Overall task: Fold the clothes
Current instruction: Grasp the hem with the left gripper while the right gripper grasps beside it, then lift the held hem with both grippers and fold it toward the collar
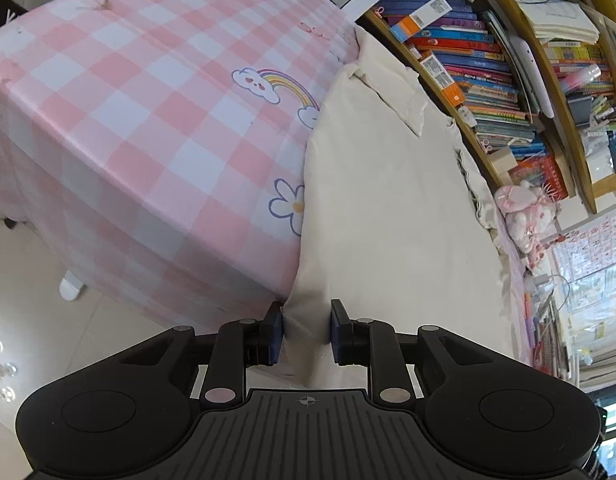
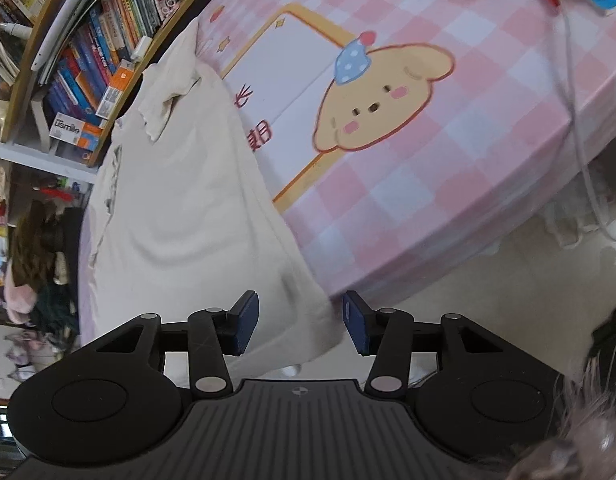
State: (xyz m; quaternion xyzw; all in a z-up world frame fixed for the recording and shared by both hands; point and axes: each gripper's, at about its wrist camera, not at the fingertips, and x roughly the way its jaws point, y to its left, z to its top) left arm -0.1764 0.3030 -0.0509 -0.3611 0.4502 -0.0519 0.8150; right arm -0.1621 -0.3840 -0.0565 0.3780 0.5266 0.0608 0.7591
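Note:
A cream garment (image 1: 387,208) lies flat along the bookshelf side of a table covered in a pink checked cloth (image 1: 140,120), its collar end far from me. The near hem hangs over the table edge. My left gripper (image 1: 306,330) is open, partly closed in, with the hem's left corner between its blue pads, touching or nearly touching both. In the right wrist view the same garment (image 2: 188,208) stretches away, and my right gripper (image 2: 301,322) stands open wide around the hem's right corner, which sags between the fingers without being pinched.
A bookshelf (image 1: 487,60) packed with books runs close along the garment's far side. A pink plush toy (image 1: 521,216) sits at the table's corner near it. A white cable (image 2: 575,120) drapes over the table's right edge. Pale floor tiles (image 1: 20,280) lie below.

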